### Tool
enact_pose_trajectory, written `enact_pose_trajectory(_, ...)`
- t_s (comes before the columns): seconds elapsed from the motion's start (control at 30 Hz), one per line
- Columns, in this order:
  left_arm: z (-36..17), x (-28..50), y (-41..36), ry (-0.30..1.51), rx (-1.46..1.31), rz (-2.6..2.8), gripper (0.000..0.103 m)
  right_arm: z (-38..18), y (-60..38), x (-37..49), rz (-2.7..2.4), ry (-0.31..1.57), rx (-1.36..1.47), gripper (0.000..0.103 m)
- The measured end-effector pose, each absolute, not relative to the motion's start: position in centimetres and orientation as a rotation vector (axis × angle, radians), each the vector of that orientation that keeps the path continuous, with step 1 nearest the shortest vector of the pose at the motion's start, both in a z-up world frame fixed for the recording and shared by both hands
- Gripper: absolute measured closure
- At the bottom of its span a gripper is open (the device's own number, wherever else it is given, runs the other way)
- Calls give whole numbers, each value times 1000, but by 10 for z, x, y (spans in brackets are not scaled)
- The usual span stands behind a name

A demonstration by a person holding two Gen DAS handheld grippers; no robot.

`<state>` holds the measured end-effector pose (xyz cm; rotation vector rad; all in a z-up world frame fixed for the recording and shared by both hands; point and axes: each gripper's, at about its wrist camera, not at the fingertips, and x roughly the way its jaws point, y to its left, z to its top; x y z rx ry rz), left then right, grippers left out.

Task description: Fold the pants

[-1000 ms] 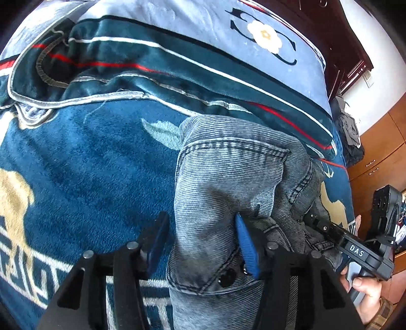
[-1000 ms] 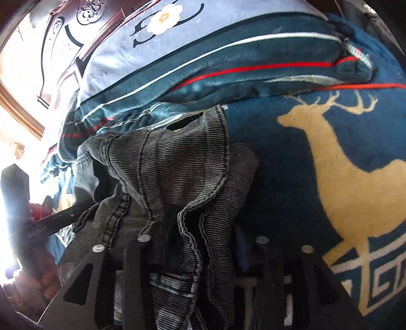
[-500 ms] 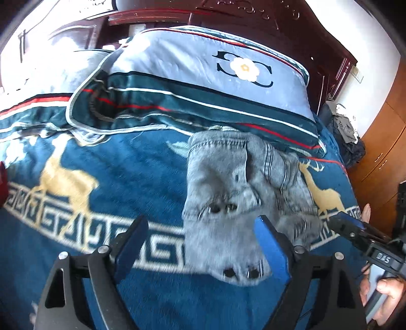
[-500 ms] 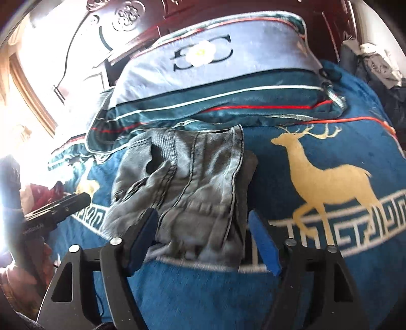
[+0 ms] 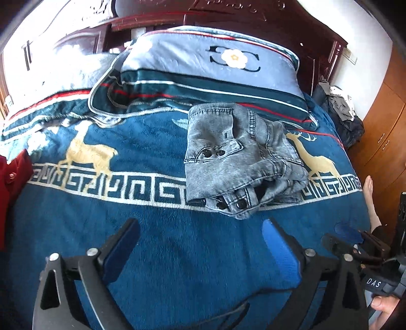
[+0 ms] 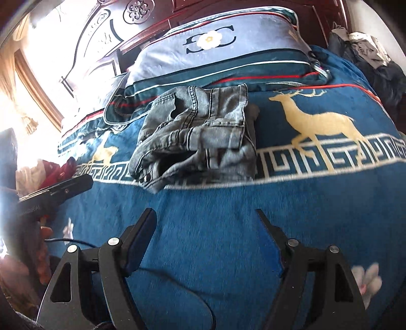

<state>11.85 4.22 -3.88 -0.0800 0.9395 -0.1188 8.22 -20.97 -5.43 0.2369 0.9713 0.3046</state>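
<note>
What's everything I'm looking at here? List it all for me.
jeans: one, grey, folded bundle on the blanket below the pillow
blanket: one, blue with gold deer, covering the bed
pillow: one, pale blue and teal with a flower logo, against the headboard
headboard: one, dark red wood, far end
clothes pile: one, dark and grey, right of the bed
red garment: one, left edge
left gripper: one, black with blue pads, opening, nothing between
right gripper: one, black, opening, nothing between
</note>
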Motion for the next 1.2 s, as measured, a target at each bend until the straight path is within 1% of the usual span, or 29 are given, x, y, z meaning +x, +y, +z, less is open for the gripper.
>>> enact_pose_trajectory(0.27, -16, 85, 35, 884, -19, -92, 0, -50, -207, 57, 302, 985, 237, 24)
enact_pose_trajectory(0.3, -14, 81, 36, 878, -22, -86, 0, -48, -206, 55, 301, 981, 232, 21)
enact_pose_trajectory(0.6, 0, 58, 35, 852, -10, -47, 0, -13, -198, 36, 244, 911, 137, 15)
enact_pose_trajectory(0.97, 15, 34, 34, 807, 28, -17, 0, 25, -189, 17, 199, 868, 54, 14)
enact_pose_trajectory(1.2, 20, 24, 34, 782, 42, 16, 0, 38, -181, 12, 166, 920, 28, 14)
